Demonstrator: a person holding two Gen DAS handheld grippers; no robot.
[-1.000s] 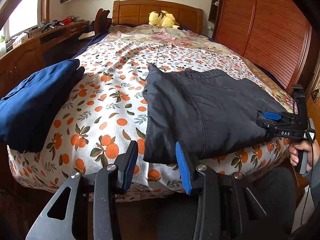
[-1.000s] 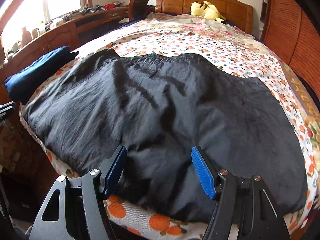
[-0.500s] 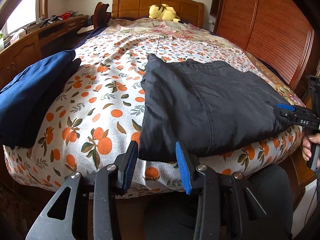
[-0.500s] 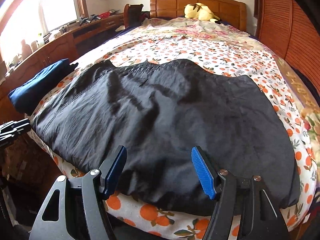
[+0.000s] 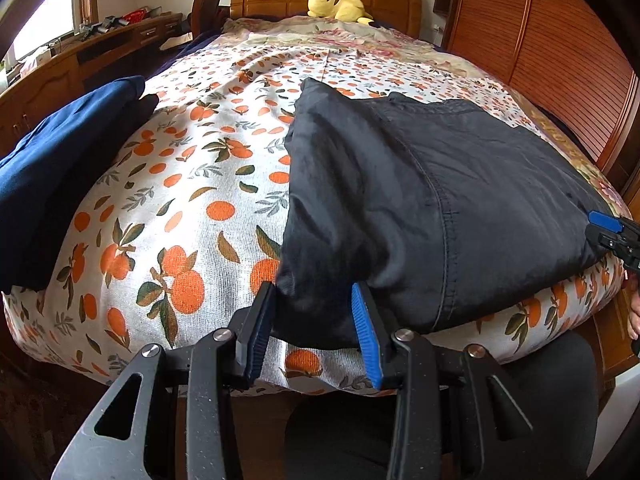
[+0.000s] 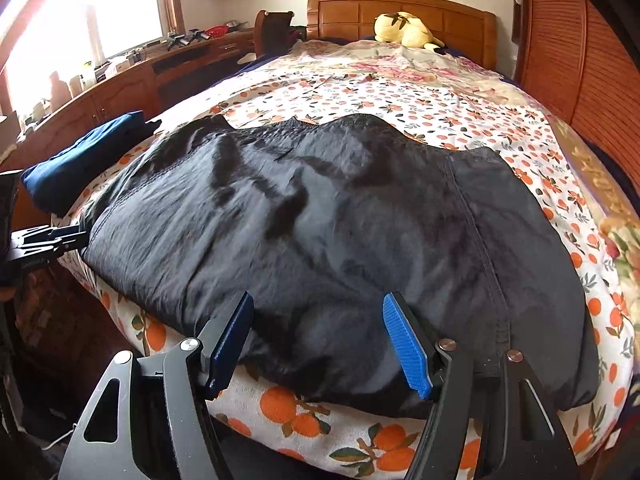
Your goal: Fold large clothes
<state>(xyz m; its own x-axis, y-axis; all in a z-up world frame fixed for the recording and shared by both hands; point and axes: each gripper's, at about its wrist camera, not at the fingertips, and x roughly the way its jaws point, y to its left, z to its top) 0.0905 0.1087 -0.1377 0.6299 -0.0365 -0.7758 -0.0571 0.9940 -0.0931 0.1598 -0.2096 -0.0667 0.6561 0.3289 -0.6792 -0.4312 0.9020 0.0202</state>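
Observation:
A large black garment (image 5: pixel 440 200) (image 6: pixel 320 240) lies spread flat across the foot of the bed (image 5: pixel 180 208), its near edge hanging slightly over the mattress edge. My left gripper (image 5: pixel 314 308) is open at the garment's near left corner; the corner sits between the blue pads and they do not press on it. My right gripper (image 6: pixel 318 320) is open wider, low over the near edge further right, with black cloth showing between its fingers. Each gripper also shows in the other view: the right gripper (image 5: pixel 612 236) at the garment's right end, the left gripper (image 6: pixel 48 240) at its left end.
A folded dark blue garment (image 5: pixel 60 168) (image 6: pixel 84 160) rests on the bed's left side. A yellow plush toy (image 5: pixel 340 2) lies by the wooden headboard. A wooden desk (image 6: pixel 120 76) runs along the left, and slatted wooden doors (image 5: pixel 560 60) stand close on the right.
My left gripper has come down and in toward the garment's near left corner, which now sits between its pads. In the left view the right gripper has slid out toward the right edge.

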